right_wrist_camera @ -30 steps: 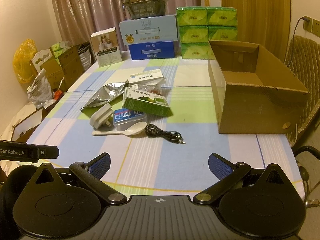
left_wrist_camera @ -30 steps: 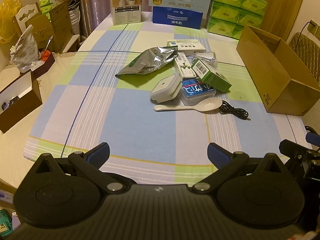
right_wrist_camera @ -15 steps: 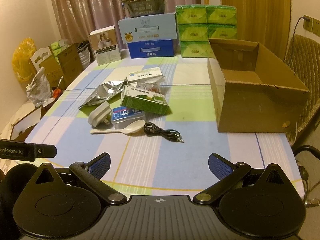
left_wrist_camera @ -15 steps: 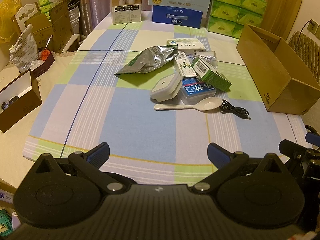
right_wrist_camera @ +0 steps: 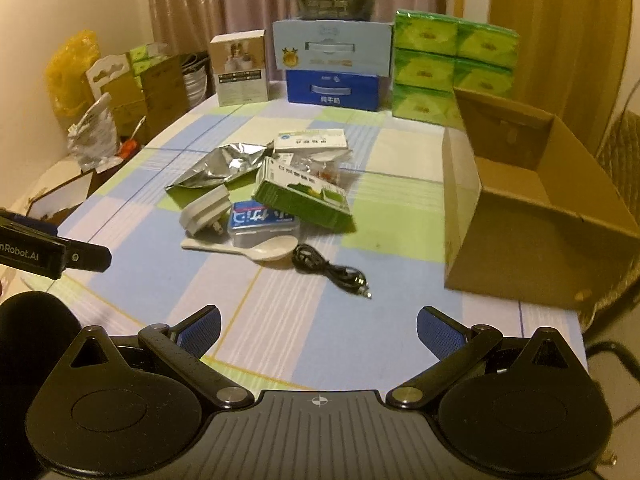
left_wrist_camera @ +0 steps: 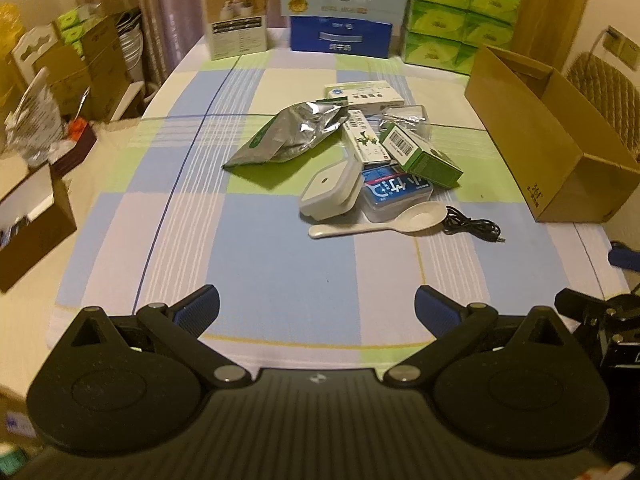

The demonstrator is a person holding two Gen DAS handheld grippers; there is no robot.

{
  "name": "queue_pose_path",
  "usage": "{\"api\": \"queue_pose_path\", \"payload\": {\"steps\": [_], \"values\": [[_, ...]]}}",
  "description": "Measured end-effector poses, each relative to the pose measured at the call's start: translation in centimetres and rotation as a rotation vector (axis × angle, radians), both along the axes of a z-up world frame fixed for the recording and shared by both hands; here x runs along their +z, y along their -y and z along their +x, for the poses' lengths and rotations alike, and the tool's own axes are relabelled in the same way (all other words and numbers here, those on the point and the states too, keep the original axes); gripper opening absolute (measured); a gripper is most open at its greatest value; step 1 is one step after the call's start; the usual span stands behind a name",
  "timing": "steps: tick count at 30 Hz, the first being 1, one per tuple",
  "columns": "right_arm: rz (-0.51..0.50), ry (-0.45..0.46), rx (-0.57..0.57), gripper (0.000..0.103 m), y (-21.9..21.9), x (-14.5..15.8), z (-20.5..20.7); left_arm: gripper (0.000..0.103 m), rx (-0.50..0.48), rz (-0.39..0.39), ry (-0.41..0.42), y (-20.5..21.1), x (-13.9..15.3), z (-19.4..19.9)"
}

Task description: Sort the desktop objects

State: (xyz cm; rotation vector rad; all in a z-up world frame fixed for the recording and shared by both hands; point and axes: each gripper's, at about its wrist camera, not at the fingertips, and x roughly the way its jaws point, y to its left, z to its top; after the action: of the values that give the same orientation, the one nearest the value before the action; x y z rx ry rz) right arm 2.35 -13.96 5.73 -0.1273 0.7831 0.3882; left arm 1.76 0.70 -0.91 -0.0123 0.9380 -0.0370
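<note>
A heap of small objects lies mid-table: a silver foil pouch [left_wrist_camera: 292,134] [right_wrist_camera: 218,168], a green carton [left_wrist_camera: 420,156] [right_wrist_camera: 304,200], a white charger [left_wrist_camera: 330,188] [right_wrist_camera: 204,210], a blue-labelled clear case [left_wrist_camera: 394,192] [right_wrist_camera: 262,224], a white spoon [left_wrist_camera: 380,222] [right_wrist_camera: 256,250], a black cable [left_wrist_camera: 472,226] [right_wrist_camera: 328,268] and white medicine boxes [left_wrist_camera: 366,94] [right_wrist_camera: 310,140]. An open cardboard box [left_wrist_camera: 548,148] [right_wrist_camera: 532,208] stands at the right. My left gripper [left_wrist_camera: 316,304] hangs open over the near table edge. My right gripper [right_wrist_camera: 318,324] is open too, short of the cable.
Tall cartons [right_wrist_camera: 332,64] and green tissue packs [right_wrist_camera: 452,64] line the far edge of the checked tablecloth [left_wrist_camera: 280,248]. Cardboard boxes and bags [left_wrist_camera: 48,92] crowd the floor at the left. A chair [left_wrist_camera: 604,92] stands behind the open box.
Both grippers have drifted slightly forward toward the heap, the right one more so; the objects appear a little larger. Nothing on the table has moved.
</note>
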Motion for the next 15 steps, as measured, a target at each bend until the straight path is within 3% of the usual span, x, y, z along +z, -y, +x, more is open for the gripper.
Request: {"api": "queue_pose_path", "payload": {"steps": [15], "values": [[-0.153,0.021,0.238,0.101,-1.4,-2.3,5.1,0.102,-0.184,-0.012,-0.035,-0.9,-1.5,5.7]]}}
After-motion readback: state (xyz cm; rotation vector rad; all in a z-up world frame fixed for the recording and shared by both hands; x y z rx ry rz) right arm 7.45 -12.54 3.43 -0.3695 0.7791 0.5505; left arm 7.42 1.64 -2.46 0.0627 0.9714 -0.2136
